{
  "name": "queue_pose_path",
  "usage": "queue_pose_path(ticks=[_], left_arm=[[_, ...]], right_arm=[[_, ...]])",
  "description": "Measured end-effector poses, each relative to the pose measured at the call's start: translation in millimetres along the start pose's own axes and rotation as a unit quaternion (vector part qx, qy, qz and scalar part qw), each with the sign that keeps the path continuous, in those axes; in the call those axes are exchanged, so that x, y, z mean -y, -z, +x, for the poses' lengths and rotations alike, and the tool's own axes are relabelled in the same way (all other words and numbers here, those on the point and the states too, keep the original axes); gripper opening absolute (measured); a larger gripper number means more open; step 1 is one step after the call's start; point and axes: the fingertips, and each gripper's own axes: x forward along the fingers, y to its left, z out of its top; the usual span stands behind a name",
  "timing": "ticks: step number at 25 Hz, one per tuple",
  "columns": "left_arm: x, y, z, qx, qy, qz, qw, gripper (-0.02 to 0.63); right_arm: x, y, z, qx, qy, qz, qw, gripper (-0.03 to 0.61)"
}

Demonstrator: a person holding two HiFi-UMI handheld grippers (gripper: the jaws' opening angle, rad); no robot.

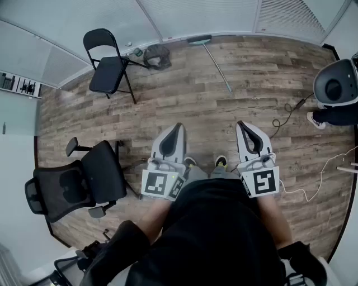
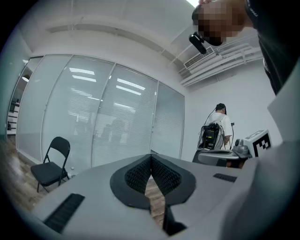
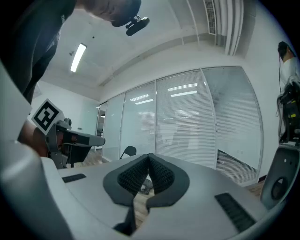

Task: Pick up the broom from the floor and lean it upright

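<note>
Broom (image 1: 215,64) lies flat on the floor (image 1: 168,103) by the far wall (image 1: 179,17), well ahead of us; we hold our left hand-held gripper (image 1: 178,127) and right hand-held gripper (image 1: 241,124) closed and empty, so next we likely must approach and open one.

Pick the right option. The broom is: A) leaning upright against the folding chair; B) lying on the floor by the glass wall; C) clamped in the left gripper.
B: the broom lies flat on the floor, head at the far wall.
</note>
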Motion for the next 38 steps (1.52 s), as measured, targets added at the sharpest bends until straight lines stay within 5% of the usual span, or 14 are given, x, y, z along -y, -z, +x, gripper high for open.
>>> queue_pose_path(ticks=[7, 15, 21, 38], left_arm=[[4.7, -13.1, -5.4, 0.016, 0.006, 0.047, 0.9987, 0.021], [8.5, -10.7, -4.1, 0.009, 0.0, 0.042, 0.9991, 0.02], [20.3, -9.1, -4.3, 0.003, 0.011, 0.049, 0.9987, 0.021], [-4.6, 4.6, 20.0, -0.043, 0.015, 0.024, 0.9987, 0.02]], right_arm=[[-6.0, 21.0, 2.1, -0.002, -0.01, -0.008, 1.0, 0.017], [2.5, 13.9, -5.1, 0.019, -0.018, 0.024, 0.999, 0.017], [1.2, 6.2, -17.0, 0.069, -0.058, 0.097, 0.991, 0.017], [14.8, 24.7, 25.4, 0.068, -0.072, 0.186, 0.978, 0.017]])
